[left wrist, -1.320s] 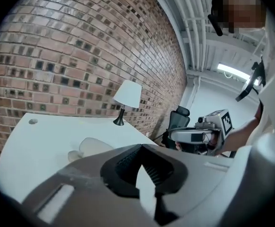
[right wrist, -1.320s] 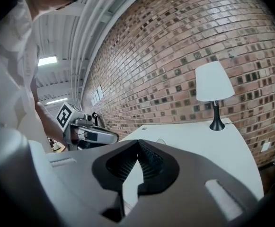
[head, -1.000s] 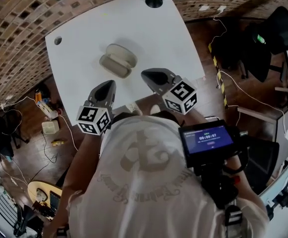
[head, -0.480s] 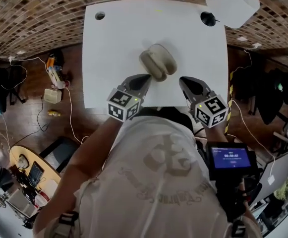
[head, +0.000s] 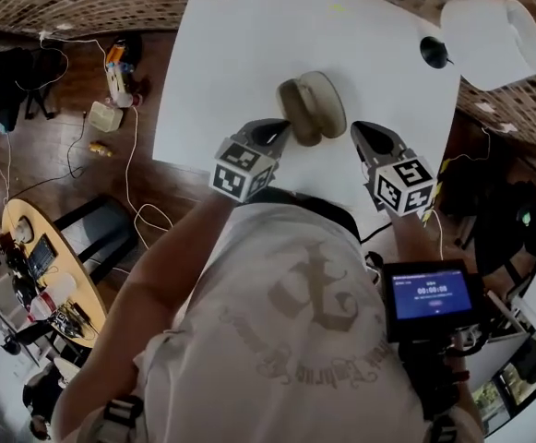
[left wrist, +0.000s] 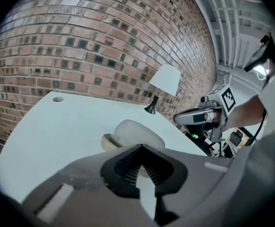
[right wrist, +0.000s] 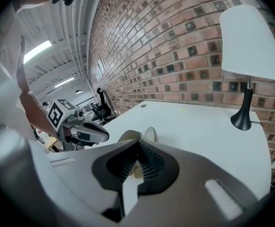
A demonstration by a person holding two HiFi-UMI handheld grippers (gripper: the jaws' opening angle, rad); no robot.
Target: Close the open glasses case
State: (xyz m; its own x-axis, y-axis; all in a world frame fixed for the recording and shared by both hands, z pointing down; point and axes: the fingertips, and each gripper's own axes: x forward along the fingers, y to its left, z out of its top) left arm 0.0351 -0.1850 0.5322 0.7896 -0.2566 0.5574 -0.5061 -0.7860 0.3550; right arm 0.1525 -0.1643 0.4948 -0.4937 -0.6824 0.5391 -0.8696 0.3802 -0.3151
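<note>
On the desk (head: 214, 74): the case (head: 312, 107) lies open near the front edge, lid (head: 327, 98) folded out beside the base (head: 297, 118), and it sits between the two tools
left tool (head: 282, 130): closed on nothing, with its tip just beside the base end of the case; I cannot tell if it touches
right tool (head: 366, 135): closed and empty, near the lid side of the case but apart from it
slide risk: the case rests loose on a smooth desk, so a push on the lid from one side alone would likely shove the whole case along instead of folding it; the other tool needs to brace the base
edge risk: the case is close to the front edge, so any drag toward the person could tip it off onto the floor (head: 76, 81)
slip risk: the closed tips are narrow and the lid is rounded, so a tip set too high or off-centre may skid over it and knock the case askew
pinch risk: a tip left inside the hinge gap as the lid comes over would be caught between lid and base and stop the close
half-shut risk: if the press ends early the lid may spring back open
lamp (head: 492, 30): well apart at the far corner, so it is unlikely to be hit
</note>
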